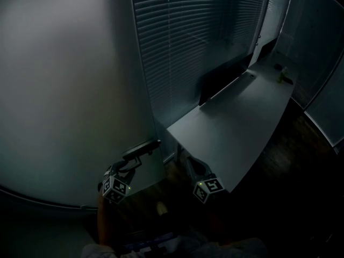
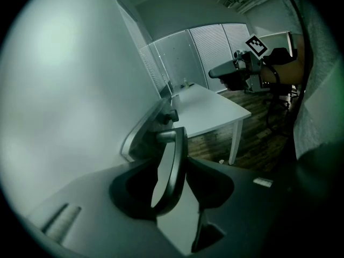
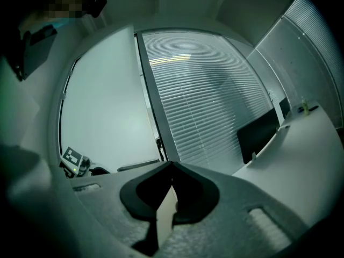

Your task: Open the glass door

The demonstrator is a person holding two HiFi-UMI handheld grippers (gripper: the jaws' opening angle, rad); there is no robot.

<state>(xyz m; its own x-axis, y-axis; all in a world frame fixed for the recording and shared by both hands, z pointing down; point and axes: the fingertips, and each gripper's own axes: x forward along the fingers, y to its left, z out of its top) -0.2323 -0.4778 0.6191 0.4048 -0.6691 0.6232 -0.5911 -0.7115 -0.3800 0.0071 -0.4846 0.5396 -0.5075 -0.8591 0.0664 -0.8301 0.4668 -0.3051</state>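
The frosted glass door fills the left of the head view, with its dark lever handle at its right edge. My left gripper reaches up to that handle. In the left gripper view the lever handle lies between the jaws of the left gripper, which stand apart around it, a strip of light showing beside it. My right gripper hangs to the right, by the table's near corner, away from the door. In its own view the right gripper has its jaw tips together and holds nothing.
A white table runs along the slatted blinds, close to the right of the door, with a black screen against the blinds. A dark wooden floor and an office chair lie behind. The room is dim.
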